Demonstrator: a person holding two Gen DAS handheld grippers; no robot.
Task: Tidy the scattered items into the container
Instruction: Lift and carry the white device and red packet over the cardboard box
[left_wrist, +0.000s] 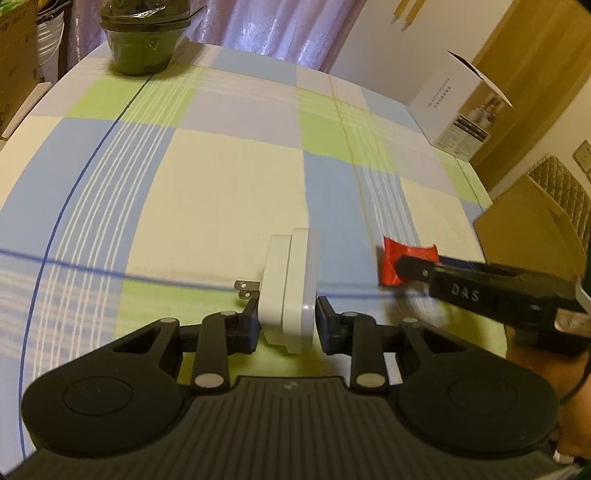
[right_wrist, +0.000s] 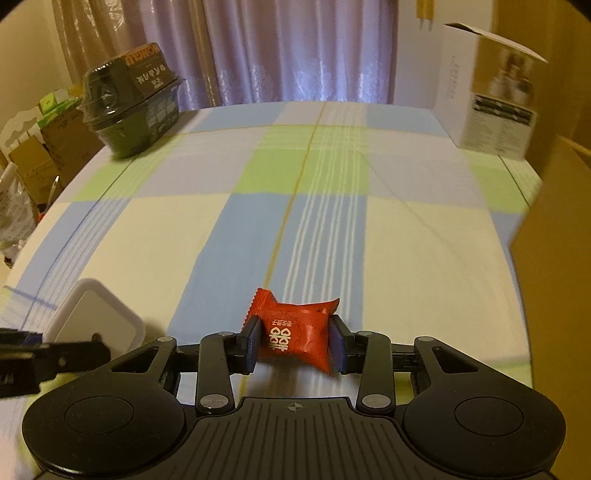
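Left gripper (left_wrist: 287, 322) squeezing white charger (left_wrist: 290, 291); right gripper (right_wrist: 293, 345) pinching red candy (right_wrist: 295, 334), both just above the checked bench (left_wrist: 207, 177). Might slip out before reaching brown box (right_wrist: 554, 266): smooth charger, crinkly wrapper.

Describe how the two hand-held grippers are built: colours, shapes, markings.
Both are matte black. The left hand-held gripper and the right hand-held gripper each have a ribbed base, two round discs, linkage bars with silver rivets, and dark blue pads. Seen from the left wrist view, the right one's side bears raised letters "DAS". No sleeves or cables are clearly visible.
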